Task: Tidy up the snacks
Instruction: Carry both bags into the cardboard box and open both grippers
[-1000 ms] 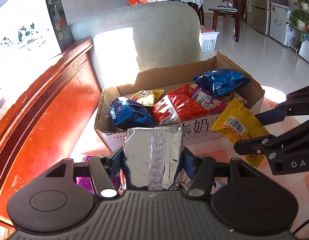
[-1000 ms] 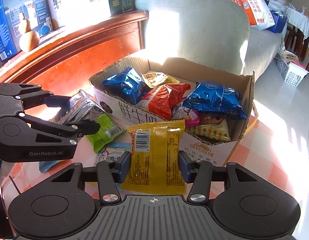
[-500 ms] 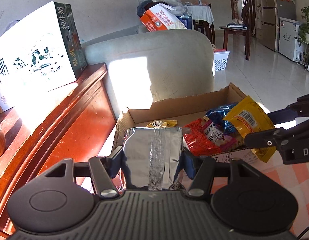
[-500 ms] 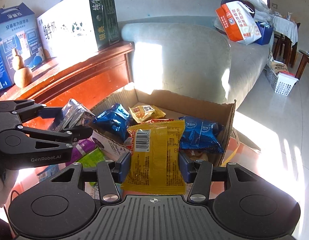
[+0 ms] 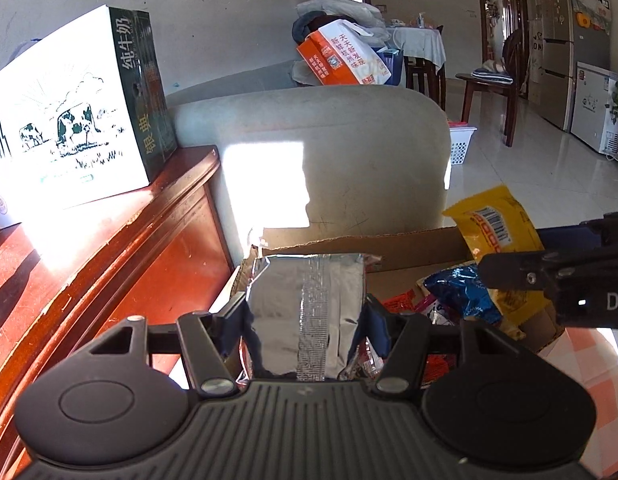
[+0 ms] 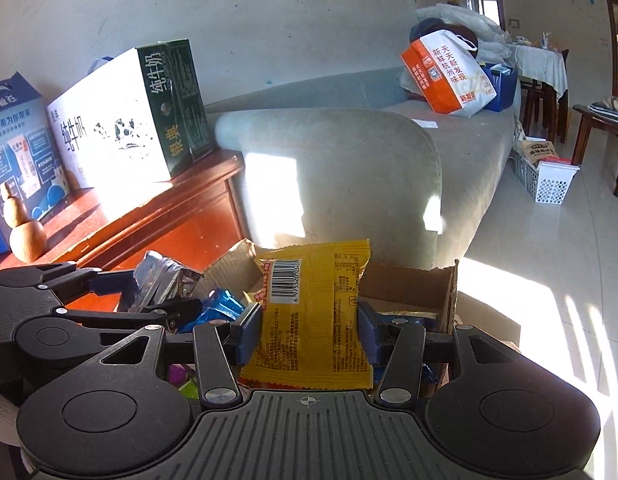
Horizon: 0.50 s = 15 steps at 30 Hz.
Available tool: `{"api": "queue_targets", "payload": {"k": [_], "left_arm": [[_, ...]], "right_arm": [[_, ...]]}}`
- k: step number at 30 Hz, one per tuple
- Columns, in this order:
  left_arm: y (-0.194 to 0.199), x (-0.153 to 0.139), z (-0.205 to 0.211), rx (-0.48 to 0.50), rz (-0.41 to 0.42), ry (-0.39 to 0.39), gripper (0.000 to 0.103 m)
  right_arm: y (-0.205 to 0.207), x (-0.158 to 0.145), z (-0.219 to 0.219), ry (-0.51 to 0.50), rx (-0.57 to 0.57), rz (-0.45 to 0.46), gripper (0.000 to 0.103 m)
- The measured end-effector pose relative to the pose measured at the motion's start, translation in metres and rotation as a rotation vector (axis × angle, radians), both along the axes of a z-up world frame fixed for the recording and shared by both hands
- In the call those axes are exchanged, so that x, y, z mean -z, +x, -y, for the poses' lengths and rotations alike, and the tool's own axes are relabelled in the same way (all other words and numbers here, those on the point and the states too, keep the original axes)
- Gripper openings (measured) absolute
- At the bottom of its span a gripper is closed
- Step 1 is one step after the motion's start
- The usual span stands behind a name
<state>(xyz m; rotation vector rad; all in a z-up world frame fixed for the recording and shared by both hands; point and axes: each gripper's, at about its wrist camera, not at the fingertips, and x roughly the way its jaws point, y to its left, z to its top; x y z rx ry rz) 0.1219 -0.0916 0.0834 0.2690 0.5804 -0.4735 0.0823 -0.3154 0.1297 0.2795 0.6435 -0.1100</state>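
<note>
My left gripper (image 5: 305,320) is shut on a silver foil snack packet (image 5: 305,312), held upright over the near left corner of the open cardboard box (image 5: 409,248). My right gripper (image 6: 307,330) is shut on a yellow snack packet (image 6: 313,308), barcode side facing me, above the same box (image 6: 413,284). In the left wrist view the right gripper (image 5: 521,276) comes in from the right with the yellow packet (image 5: 493,228). In the right wrist view the left gripper (image 6: 157,296) holds the silver packet (image 6: 161,280) at the left. A blue bag (image 5: 461,296) and red packets (image 5: 401,300) lie in the box.
A red-brown wooden cabinet (image 5: 109,248) stands at the left with a milk carton case (image 5: 69,128) on it. A grey sofa (image 5: 329,148) rises right behind the box. Loose green and purple packets (image 6: 181,380) lie under the right gripper. Tiled floor (image 5: 549,160) opens to the right.
Both grippers have risen and tilted up with their packets, moving in over the box. The box now sits low in both views and more of the room shows.
</note>
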Motion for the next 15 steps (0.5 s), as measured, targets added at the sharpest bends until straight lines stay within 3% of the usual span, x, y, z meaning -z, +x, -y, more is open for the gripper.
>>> {"api": "queue_targets", "payload": {"k": [12,15], "left_arm": [[0.035,0.01,0.019,-0.038,-0.042,-0.033,0.06],[0.044,0.017,0.023,-0.072,-0.062,-0.035,0.069]], "right_arm": [[0.026,0.012,0.009,0.034,0.063,0.006,0.049],[0.036,0.021,0.017,0.043,0.098,0.005,0.051]]}}
